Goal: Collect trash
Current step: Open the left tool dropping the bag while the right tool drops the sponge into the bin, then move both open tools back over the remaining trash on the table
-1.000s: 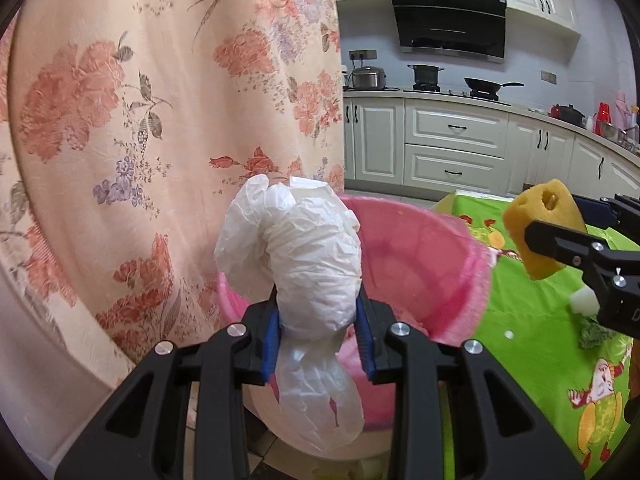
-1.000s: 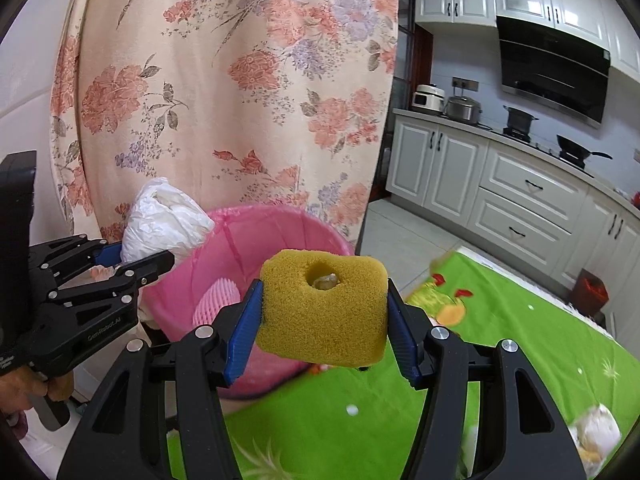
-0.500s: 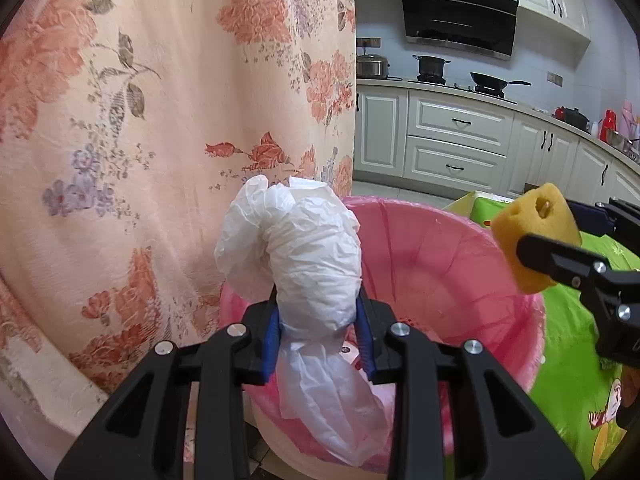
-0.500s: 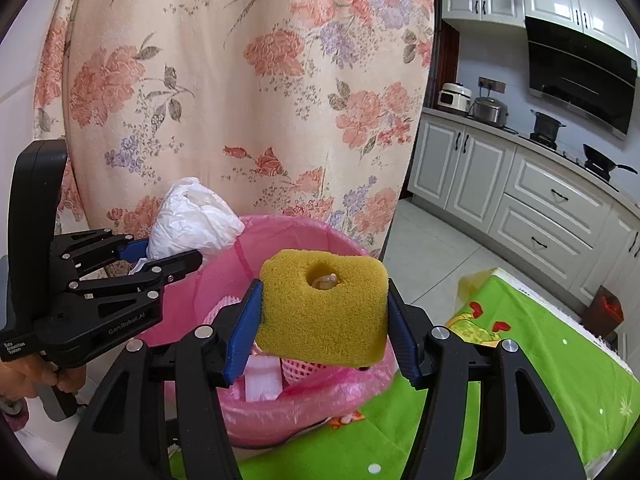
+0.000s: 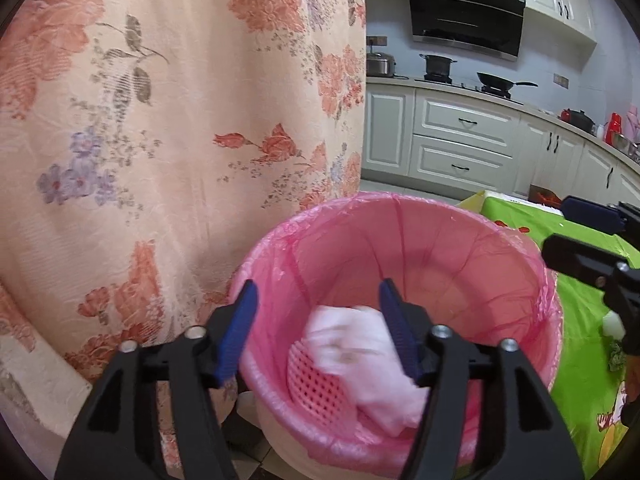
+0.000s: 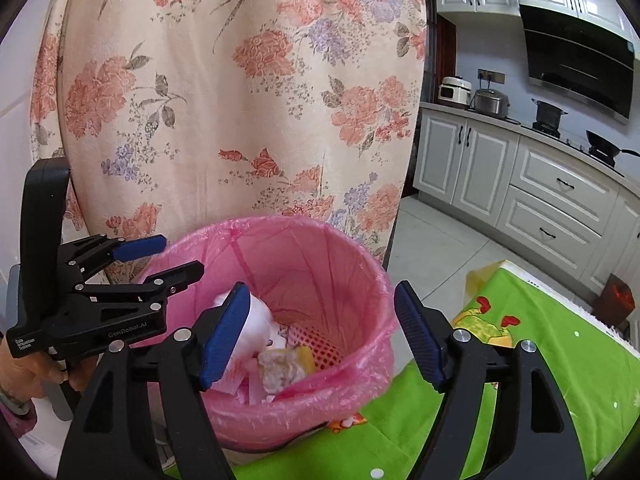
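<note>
A bin with a pink liner (image 5: 400, 204) (image 6: 320, 248) stands below both grippers. My left gripper (image 5: 318, 332) hangs over its near rim with jaws opening and nothing pressed between the pads. The white plastic bag (image 5: 360, 360), blurred, lies down inside the bin. My right gripper (image 6: 322, 338) is above the bin's other side, jaws also opening and empty. The yellow sponge (image 6: 282, 368) lies among the trash in the bin beside the white bag (image 6: 260, 320). Each gripper shows in the other's view: the right gripper (image 5: 588, 240), the left gripper (image 6: 156, 258).
A floral curtain (image 5: 160, 120) hangs right behind the bin. A table with a green printed cloth (image 6: 560, 340) touches the bin on the right. Pink mesh (image 5: 320, 384) lies in the bin. White kitchen cabinets (image 6: 560, 192) line the far wall. A hand (image 6: 24, 372) holds the left gripper.
Both grippers have opened over the bin. The white bag left the left gripper and the yellow sponge left the right gripper; both now lie inside the bin.
</note>
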Tool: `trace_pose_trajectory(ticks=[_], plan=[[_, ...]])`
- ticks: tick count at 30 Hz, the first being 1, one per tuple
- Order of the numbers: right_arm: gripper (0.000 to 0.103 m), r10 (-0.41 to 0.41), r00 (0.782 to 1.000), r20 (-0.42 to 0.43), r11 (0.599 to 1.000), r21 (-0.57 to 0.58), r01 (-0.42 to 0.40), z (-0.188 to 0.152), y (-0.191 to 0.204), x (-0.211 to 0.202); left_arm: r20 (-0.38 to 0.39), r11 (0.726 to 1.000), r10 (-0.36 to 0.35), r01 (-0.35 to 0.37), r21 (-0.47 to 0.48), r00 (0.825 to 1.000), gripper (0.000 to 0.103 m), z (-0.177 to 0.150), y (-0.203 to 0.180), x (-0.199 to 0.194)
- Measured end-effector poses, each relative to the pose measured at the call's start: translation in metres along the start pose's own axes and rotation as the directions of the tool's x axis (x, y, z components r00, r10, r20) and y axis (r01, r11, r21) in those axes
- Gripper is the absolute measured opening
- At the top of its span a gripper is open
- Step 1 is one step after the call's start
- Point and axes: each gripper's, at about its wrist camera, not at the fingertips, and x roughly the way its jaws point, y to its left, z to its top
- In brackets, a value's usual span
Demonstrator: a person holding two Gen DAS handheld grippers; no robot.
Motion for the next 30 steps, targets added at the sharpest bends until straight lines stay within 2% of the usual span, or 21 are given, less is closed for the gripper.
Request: trace_pose_trajectory(ticks=[5,8,12,20,26,30], plan=[[0.073,-0.021,1.000,0.018,1.000,0.007,0.021,-0.007,-0.002,-0.025,0.037,0.999,0.047,-0.047,0.014,0.998,0.091,-0.005,-0.008,-0.021],[0.075,-0.035,0.999,0.024,0.999,0.032,0.035,-0.015,-0.006,-0.042,0.042,0.997,0.061,-0.063,0.033,0.997,0.098,-0.008,-0.020,-0.032],[0.078,-0.070,0.997,0.026,0.996,0.062,0.069,-0.030,-0.015,-0.067,0.057,0.998,0.037,-0.040,0.040,0.998,0.098,-0.012,-0.041,-0.051],[0.084,-0.156,0.987,0.022,0.977,0.153,0.151,-0.066,-0.043,-0.118,0.071,0.994,-0.057,0.050,0.092,0.996,0.098,-0.025,-0.102,-0.078],[0.085,-0.243,0.970,-0.002,0.945,0.223,0.238,-0.101,-0.072,-0.157,0.088,0.984,-0.120,0.107,0.142,0.989,0.098,-0.044,-0.147,-0.093],[0.084,-0.300,0.953,-0.033,0.915,0.273,0.297,-0.126,-0.094,-0.177,0.066,0.968,-0.181,0.166,0.187,0.981,0.098,-0.055,-0.176,-0.096]])
